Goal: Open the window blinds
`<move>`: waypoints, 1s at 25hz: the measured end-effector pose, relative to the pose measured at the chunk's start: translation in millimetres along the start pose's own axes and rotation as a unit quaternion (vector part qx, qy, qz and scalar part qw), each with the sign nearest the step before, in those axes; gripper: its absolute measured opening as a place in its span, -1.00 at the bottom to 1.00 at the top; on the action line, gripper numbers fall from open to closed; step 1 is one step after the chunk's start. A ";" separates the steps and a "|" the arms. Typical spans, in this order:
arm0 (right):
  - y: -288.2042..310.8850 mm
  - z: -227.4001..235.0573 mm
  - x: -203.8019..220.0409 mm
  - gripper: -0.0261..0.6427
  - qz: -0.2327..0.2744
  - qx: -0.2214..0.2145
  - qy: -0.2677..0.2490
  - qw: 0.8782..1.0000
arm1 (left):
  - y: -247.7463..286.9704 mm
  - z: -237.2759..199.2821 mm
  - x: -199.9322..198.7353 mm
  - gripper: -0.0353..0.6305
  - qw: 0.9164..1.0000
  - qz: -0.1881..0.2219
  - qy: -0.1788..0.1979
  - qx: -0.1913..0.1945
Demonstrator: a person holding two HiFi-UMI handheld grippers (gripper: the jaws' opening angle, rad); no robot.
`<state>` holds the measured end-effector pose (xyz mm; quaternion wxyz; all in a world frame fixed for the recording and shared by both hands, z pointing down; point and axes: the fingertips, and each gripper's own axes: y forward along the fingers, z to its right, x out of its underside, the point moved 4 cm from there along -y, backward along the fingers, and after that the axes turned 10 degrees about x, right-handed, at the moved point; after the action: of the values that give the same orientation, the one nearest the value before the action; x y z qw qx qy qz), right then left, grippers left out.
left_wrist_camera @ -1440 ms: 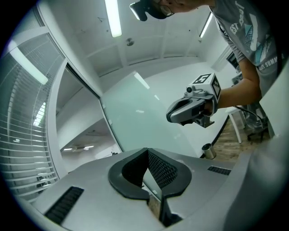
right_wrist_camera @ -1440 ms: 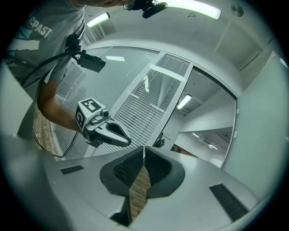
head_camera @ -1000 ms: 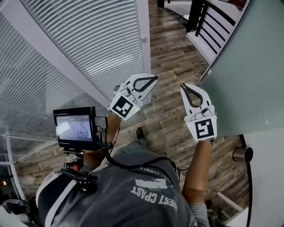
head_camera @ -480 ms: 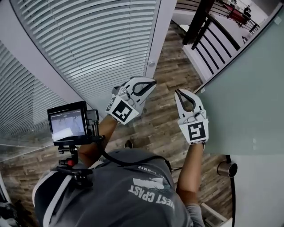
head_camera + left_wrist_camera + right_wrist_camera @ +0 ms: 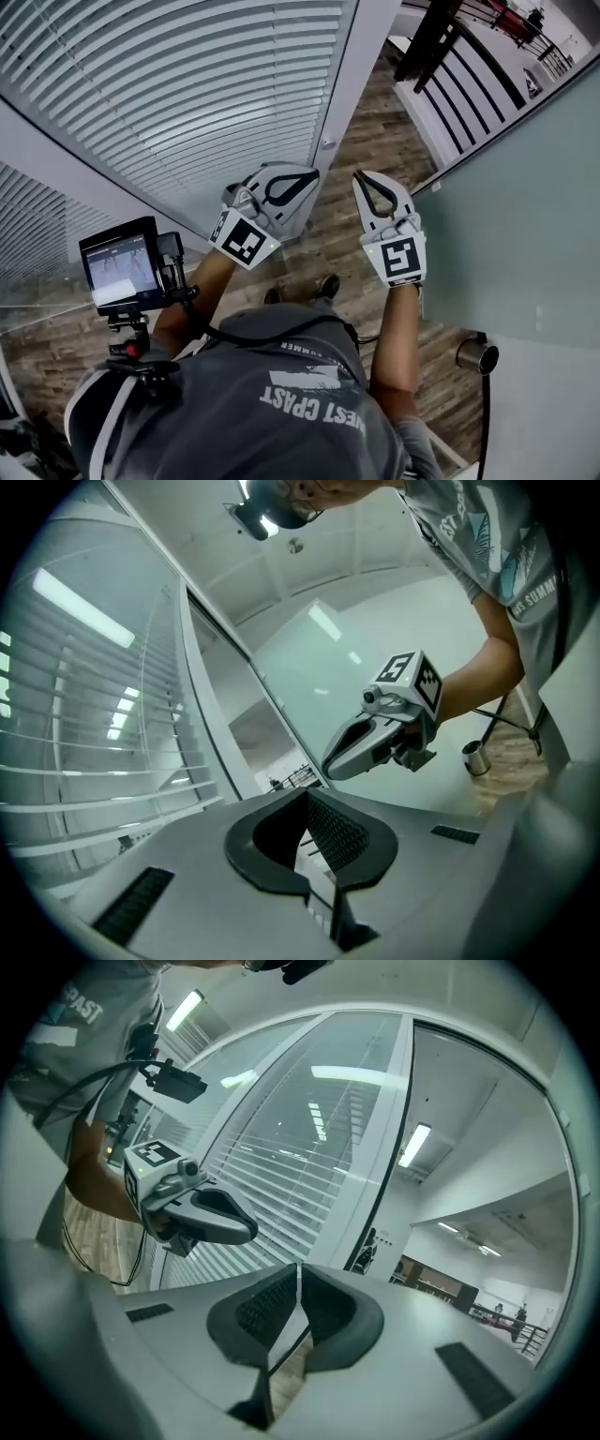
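Left gripper (image 5: 311,174) and right gripper (image 5: 362,180) are both staying clenched on nothing, their jaws meeting at the tips with no object between them. Over the last second they have been travelling forward side by side as the person is walking up to the window. The white horizontal-slat window blinds (image 5: 187,84) are now filling more of the head view and lying just ahead and to the left of the left gripper, where before they were sitting further off. I am judging this as the approach still running, with no contact made and the opening itself not yet begun. The blinds are hanging flat against the window, beside the white upright frame post (image 5: 349,75) standing ahead of the left gripper's tips. Each slat is running level, its long axis stretching sideways along the window, away to the left of both grippers. The slats' broad faces seem to be facing the room, so they are looking closed. No cord or wand is showing clearly in any view
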<state>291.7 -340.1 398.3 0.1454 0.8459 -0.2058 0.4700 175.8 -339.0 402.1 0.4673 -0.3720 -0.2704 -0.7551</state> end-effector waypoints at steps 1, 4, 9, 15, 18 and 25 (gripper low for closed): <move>15.8 1.1 1.4 -0.89 0.006 -0.010 -0.001 1.000 | 0.7 -7.7 6.6 -0.88 1.000 -0.006 -0.004 -0.008; 68.1 2.1 11.3 -0.89 0.010 -0.029 -0.011 0.999 | 2.5 -31.4 32.8 -0.88 1.000 -0.014 -0.019 -0.020; 112.8 -3.4 33.8 -0.88 -0.030 -0.006 -0.076 0.997 | 1.0 -44.3 49.0 -0.88 0.999 -0.023 -0.023 -0.028; 131.2 -34.8 51.1 -0.58 -0.061 0.013 -0.175 0.983 | -5.5 -35.0 61.9 -0.88 0.999 -0.030 -0.023 -0.030; 138.5 -38.2 55.1 -0.57 -0.077 0.037 -0.212 0.974 | -9.6 -34.4 67.2 -0.88 0.998 -0.037 -0.031 -0.033; 139.5 -32.5 61.3 -0.58 -0.070 0.072 -0.137 0.985 | -9.5 -32.8 70.4 -0.88 0.998 -0.040 -0.027 -0.031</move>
<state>229.1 -460.6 474.8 0.0874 0.9229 -0.1293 0.3520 136.9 -395.3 439.9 0.4178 -0.3955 -0.2741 -0.7707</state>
